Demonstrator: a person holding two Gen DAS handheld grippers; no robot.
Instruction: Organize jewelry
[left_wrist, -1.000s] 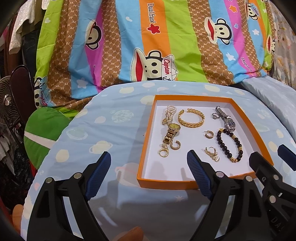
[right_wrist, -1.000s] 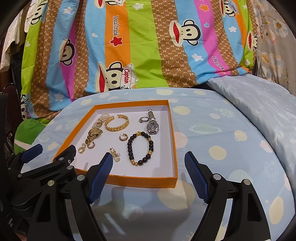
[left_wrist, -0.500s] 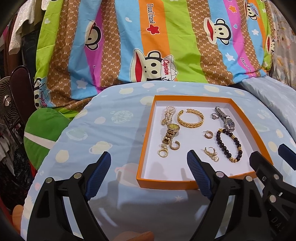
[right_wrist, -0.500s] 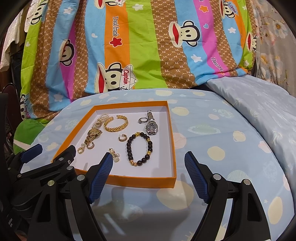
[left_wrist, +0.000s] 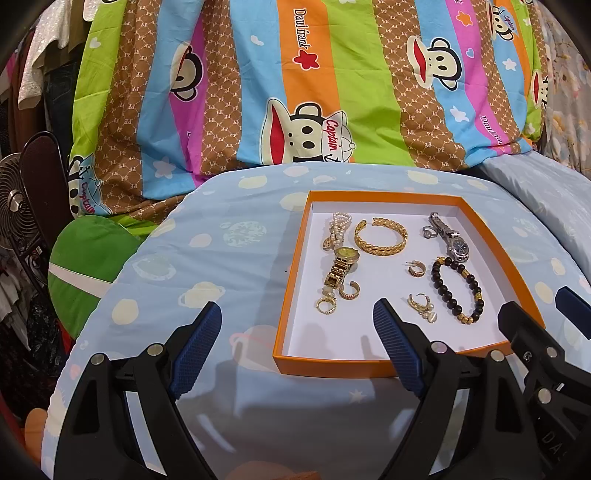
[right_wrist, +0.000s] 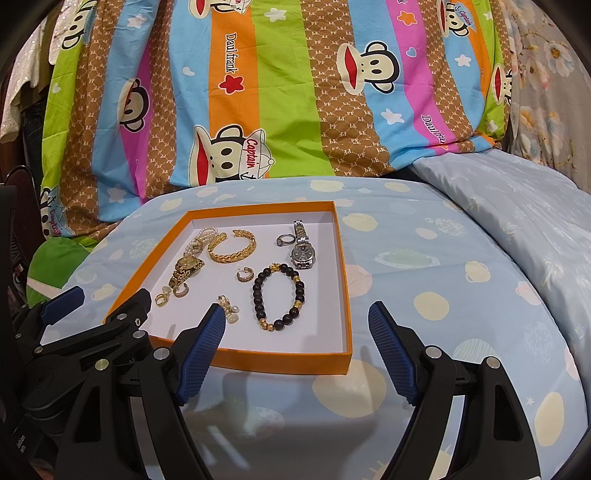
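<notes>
An orange tray with a white floor (left_wrist: 373, 363) (right_wrist: 343, 295) lies on the light blue cloth. In it are a pearl piece (left_wrist: 338, 225), a gold cuff (left_wrist: 380, 242) (right_wrist: 232, 247), a gold watch (left_wrist: 341, 267) (right_wrist: 186, 269), a silver watch (left_wrist: 448, 238) (right_wrist: 302, 249), a silver ring (right_wrist: 285, 240), a black bead bracelet (left_wrist: 456, 290) (right_wrist: 279, 299) and several small gold earrings (left_wrist: 421, 304). My left gripper (left_wrist: 297, 347) is open and empty before the tray's near left corner. My right gripper (right_wrist: 295, 349) is open and empty over the tray's near right corner.
A striped cartoon-monkey blanket (left_wrist: 295, 92) rises behind the blue-covered surface (left_wrist: 207, 266). A green cushion (left_wrist: 85, 266) and a fan (left_wrist: 18, 206) are at the left. A pale blue pillow (right_wrist: 517, 206) lies at the right. Each gripper shows in the other's view (left_wrist: 546, 354) (right_wrist: 74, 332).
Both grippers have edged slightly forward toward the tray; the tray sits a little lower in the right wrist view. Both stay open.
</notes>
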